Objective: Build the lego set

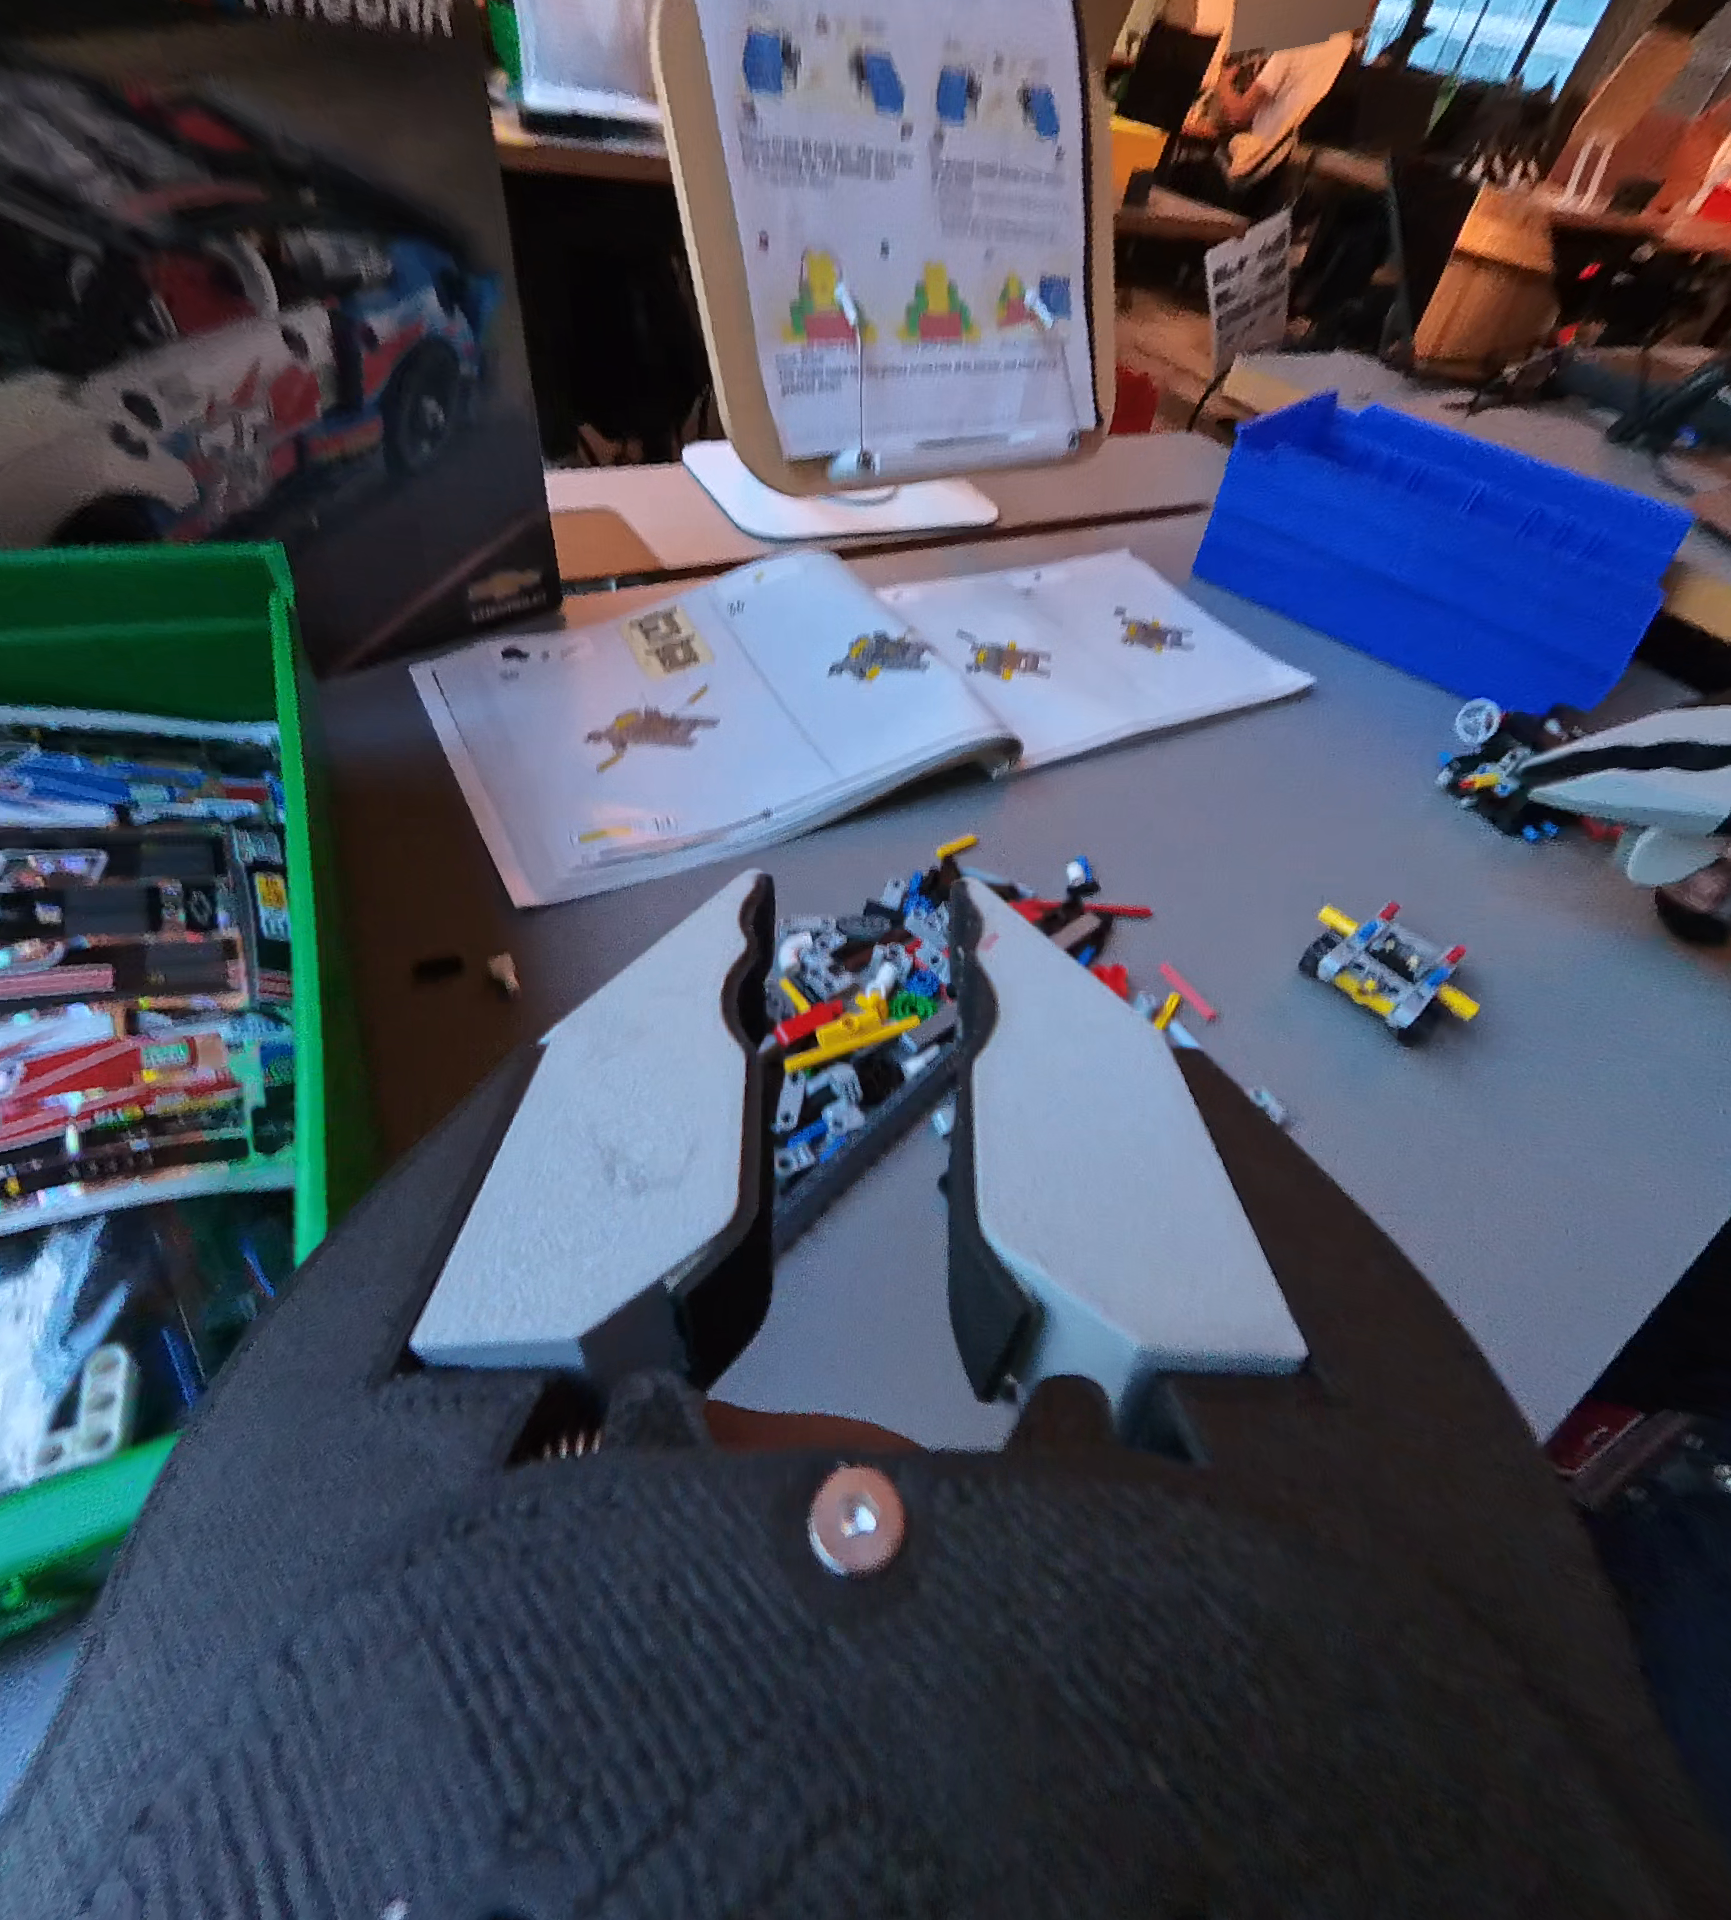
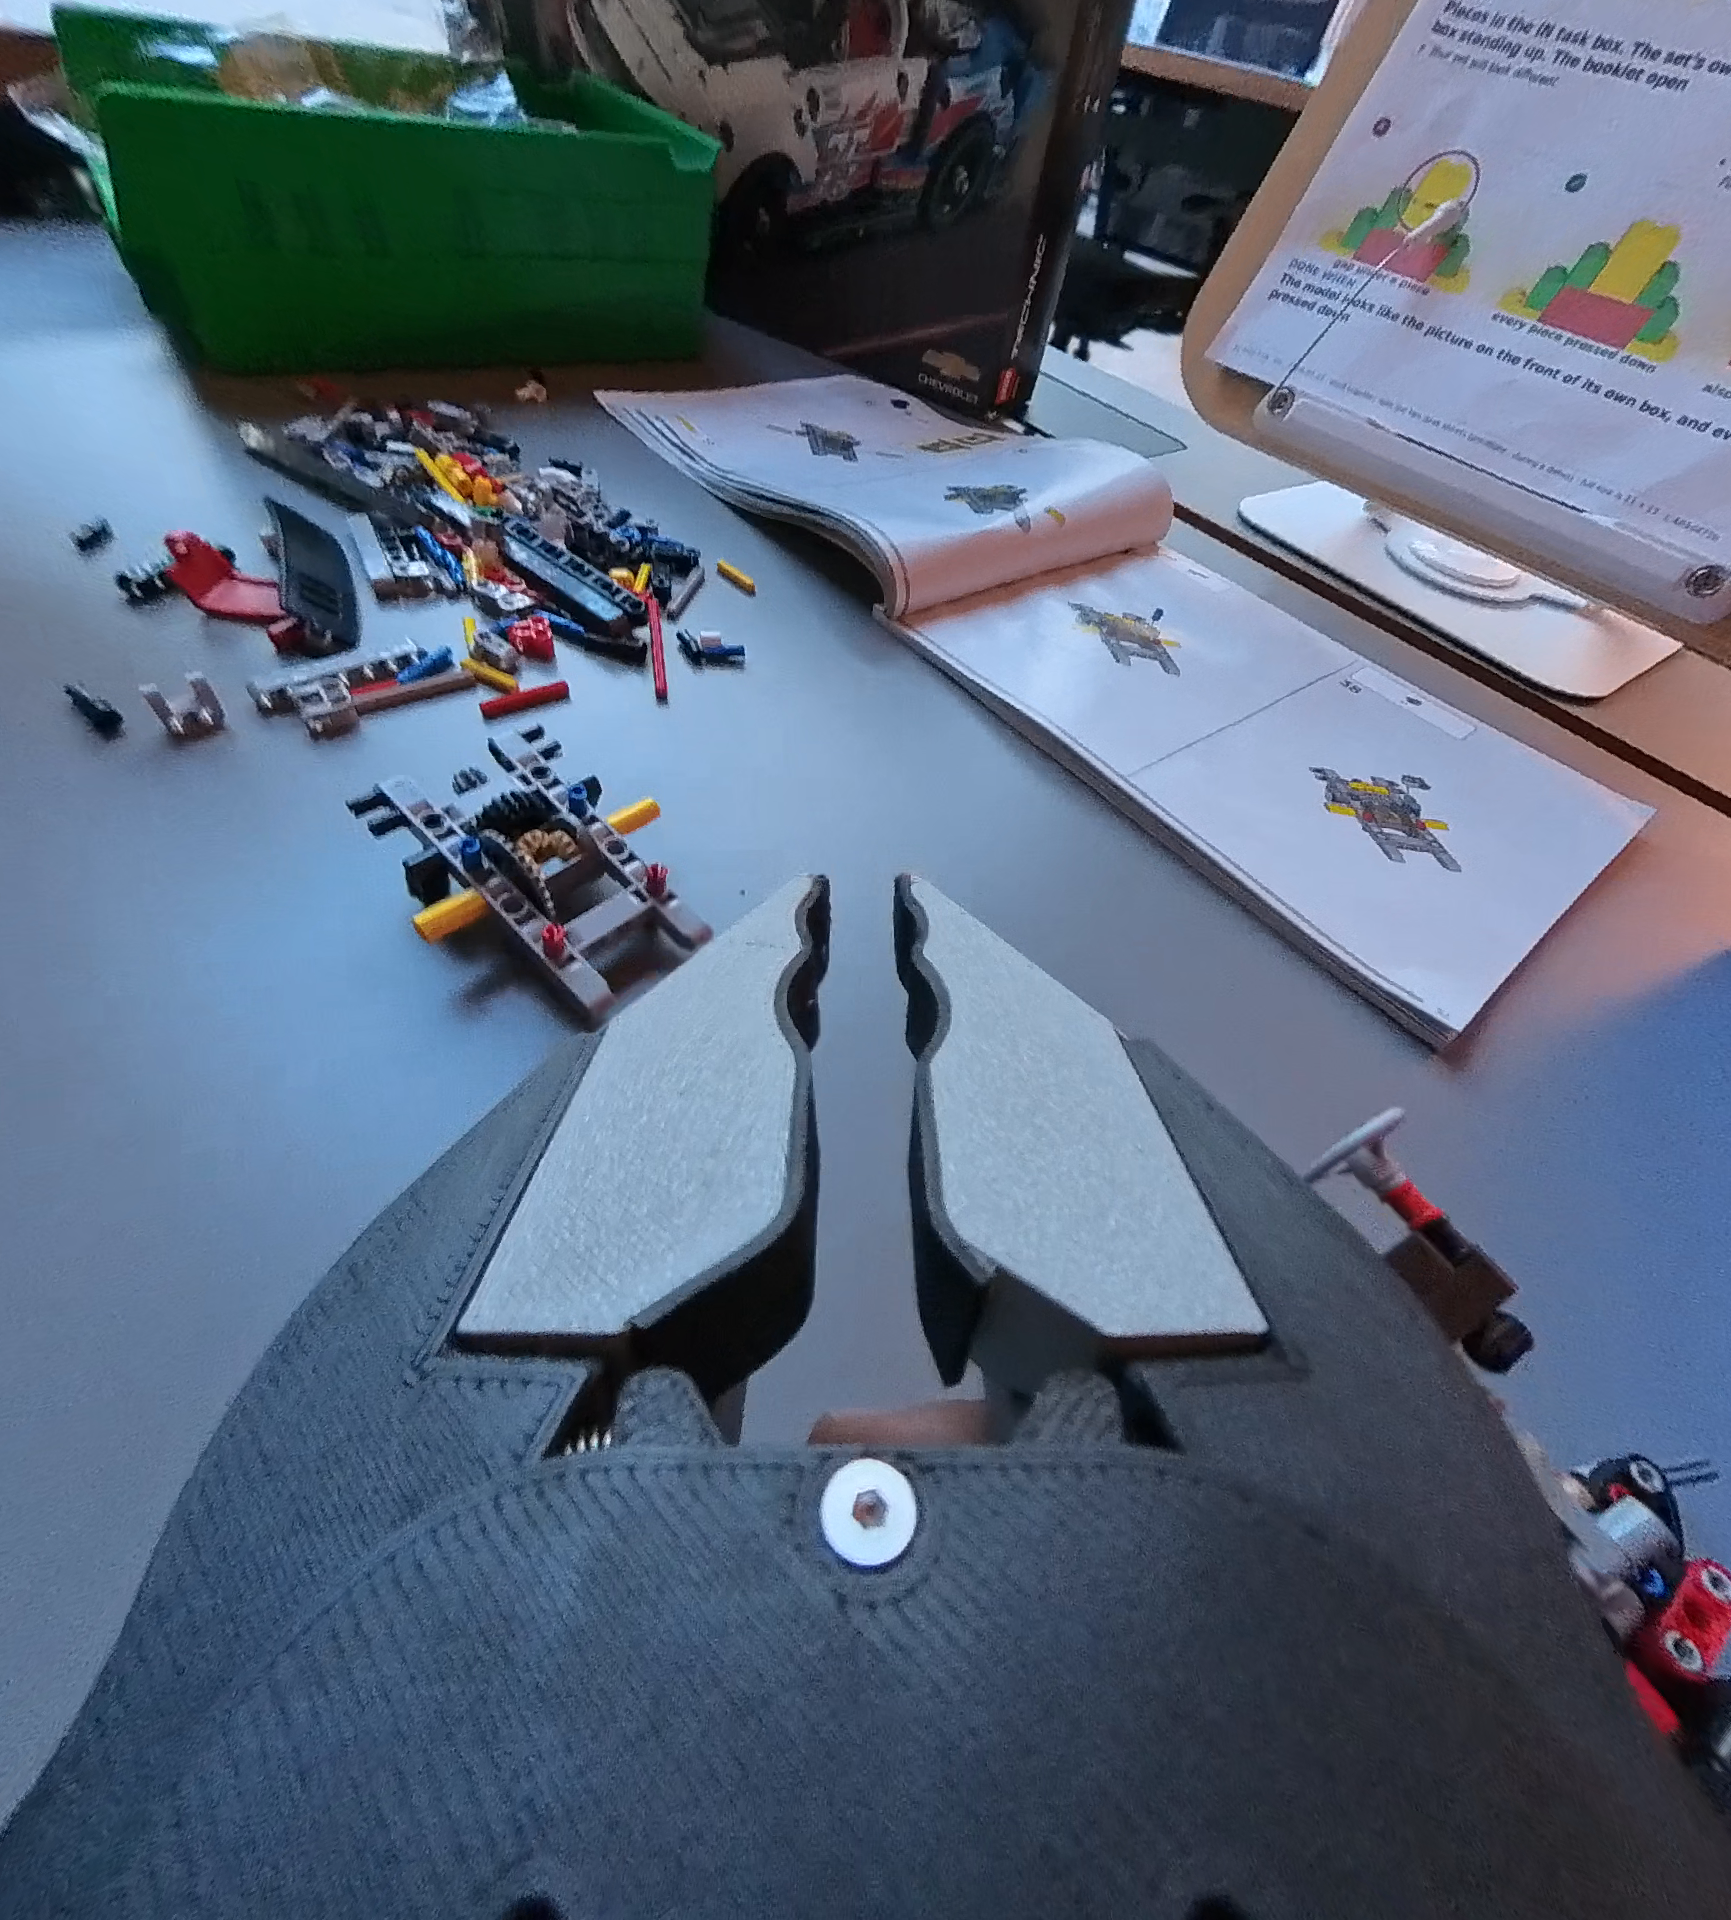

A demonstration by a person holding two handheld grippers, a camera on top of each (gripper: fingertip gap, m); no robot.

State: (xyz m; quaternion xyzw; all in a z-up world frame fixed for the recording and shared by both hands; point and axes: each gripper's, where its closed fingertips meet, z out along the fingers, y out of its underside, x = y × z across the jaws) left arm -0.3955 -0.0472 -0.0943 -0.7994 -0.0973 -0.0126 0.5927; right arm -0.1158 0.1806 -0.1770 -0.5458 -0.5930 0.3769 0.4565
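Left tool point(image 1: 866, 894) is held low over the loose brick pile point(image 1: 902, 997) on the tabletop point(image 1: 1463, 1143), jaws parted, nothing gripped. Right tool point(image 2: 861, 888) is levelled above bare tabletop, jaws narrowly apart, empty. Green bin point(image 1: 305, 831) is seen filled with sticker sheets and bags. Chassis assembly point(image 2: 528, 883) lies left of the right tool, yellow axle crosswise.

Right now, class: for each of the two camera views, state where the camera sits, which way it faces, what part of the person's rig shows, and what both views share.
Left wrist view: sits on the left gripper, facing the loose brick pile beyond its parted fingers; the green bin stands left.
Right wrist view: sits on the right gripper, facing bare grey table; fingers parted, nothing between.
Shared: the pile, small gear assembly, open booklet, green bin.
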